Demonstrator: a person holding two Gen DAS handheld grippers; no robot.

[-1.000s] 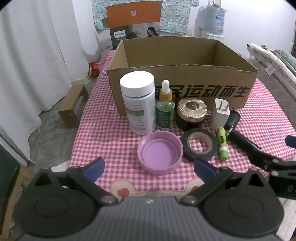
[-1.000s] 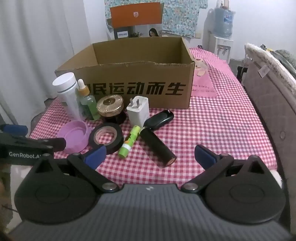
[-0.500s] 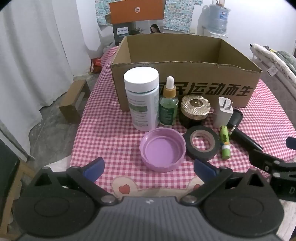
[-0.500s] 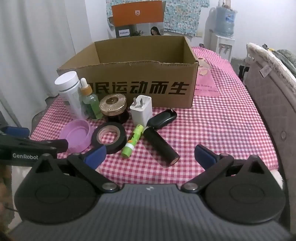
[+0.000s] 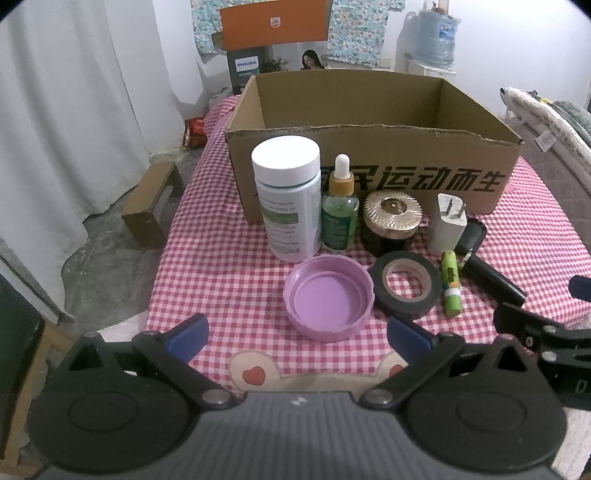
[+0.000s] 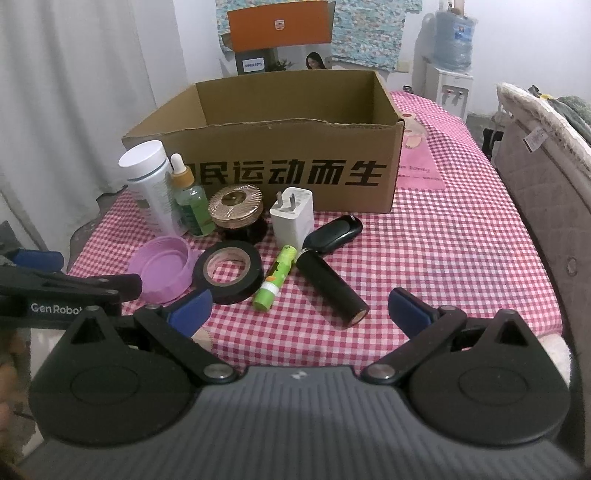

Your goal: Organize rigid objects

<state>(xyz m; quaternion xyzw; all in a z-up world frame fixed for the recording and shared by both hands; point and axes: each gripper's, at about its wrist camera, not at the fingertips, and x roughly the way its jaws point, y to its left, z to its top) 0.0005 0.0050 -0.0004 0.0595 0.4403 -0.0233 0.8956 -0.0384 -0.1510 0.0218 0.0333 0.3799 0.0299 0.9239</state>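
An open cardboard box (image 5: 373, 173) (image 6: 280, 170) stands on the checked table. In front of it are a white-capped bottle (image 5: 286, 199) (image 6: 149, 182), a green dropper bottle (image 5: 340, 214) (image 6: 188, 199), a gold-lidded jar (image 5: 392, 218) (image 6: 236, 208), a white charger (image 5: 448, 225) (image 6: 293, 218), a purple lid (image 5: 328, 297) (image 6: 162, 269), a black tape roll (image 5: 405, 283) (image 6: 228, 271), a green tube (image 5: 451, 288) (image 6: 275, 277), a black cylinder (image 5: 491, 278) (image 6: 330, 290) and a black key fob (image 6: 332, 234). My left gripper (image 5: 295, 338) is open just short of the lid. My right gripper (image 6: 299, 308) is open before the tube and cylinder.
A quilted bed edge (image 6: 535, 184) runs along the table's right side. A small wooden stool (image 5: 153, 203) stands on the floor at left, by white curtains. A water dispenser (image 6: 452, 59) and an orange carton (image 6: 279, 26) stand behind the box.
Both grippers have drawn back and risen slightly, so the objects sit a little farther away in both views. Nothing on the table has moved and both grippers stay open.
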